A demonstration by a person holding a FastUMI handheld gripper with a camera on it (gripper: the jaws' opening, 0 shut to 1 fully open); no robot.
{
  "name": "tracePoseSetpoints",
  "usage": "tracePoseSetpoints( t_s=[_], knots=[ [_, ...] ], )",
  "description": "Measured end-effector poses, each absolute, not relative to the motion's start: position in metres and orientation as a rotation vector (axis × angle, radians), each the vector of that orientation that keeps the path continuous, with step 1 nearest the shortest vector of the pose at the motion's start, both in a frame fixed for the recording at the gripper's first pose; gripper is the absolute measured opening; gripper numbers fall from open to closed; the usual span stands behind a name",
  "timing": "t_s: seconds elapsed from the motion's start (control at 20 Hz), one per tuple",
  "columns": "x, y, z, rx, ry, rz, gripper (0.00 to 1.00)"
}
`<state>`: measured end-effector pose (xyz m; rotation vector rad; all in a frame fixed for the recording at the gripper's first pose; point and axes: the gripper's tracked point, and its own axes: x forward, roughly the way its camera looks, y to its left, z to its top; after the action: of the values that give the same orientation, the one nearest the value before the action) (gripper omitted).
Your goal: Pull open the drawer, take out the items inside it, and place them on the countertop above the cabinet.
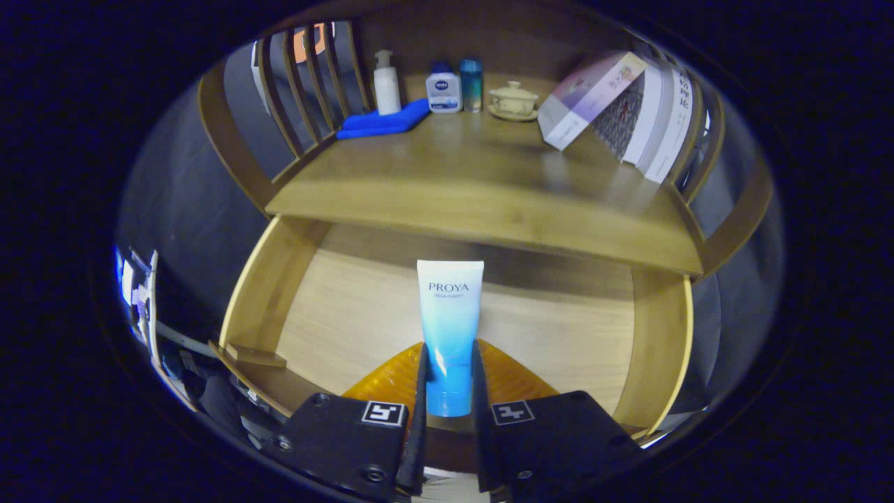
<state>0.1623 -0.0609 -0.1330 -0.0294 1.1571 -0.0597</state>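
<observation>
Wood all round, plastic and paper on top

The drawer [265, 307] and countertop [461, 181] are smooth, pale to mid-brown wood with a soft satin sheen. The tube [450, 328] is glossy white-to-blue plastic, pressed between the gripper [448, 381]'s two thin matt black fingers [422, 391], whose bodies are matt black plastic. Under it lies a ribbed, translucent orange piece [517, 377]. Above sit a folded blue cloth [384, 120], shiny plastic bottles [386, 84], a glazed lidded cup [513, 99] and paper-covered books [614, 105].

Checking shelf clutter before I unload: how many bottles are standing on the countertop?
3, at the back of the countertop: white pump bottle by the blue cloth, squat white bottle, teal bottle beside it. The tool grips a tube.
</observation>
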Motion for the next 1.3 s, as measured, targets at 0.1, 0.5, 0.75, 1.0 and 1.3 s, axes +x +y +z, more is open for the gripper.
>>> tracePoseSetpoints(
  t_s=[0.1, 0.5, 0.75, 1.0, 1.3],
  knots=[
    [0.173, -0.062, -0.116, -0.038, 1.127, -0.065, 0.32],
    [0.225, -0.061, -0.084, -0.061, 1.05, -0.098, 0.32],
    [0.266, -0.06, -0.074, -0.061, 1.031, -0.132, 0.32],
    [0.302, -0.067, -0.073, -0.092, 1.015, -0.171, 0.32],
    [0.326, -0.075, -0.103, -0.081, 1.056, -0.209, 0.32]
  ],
)
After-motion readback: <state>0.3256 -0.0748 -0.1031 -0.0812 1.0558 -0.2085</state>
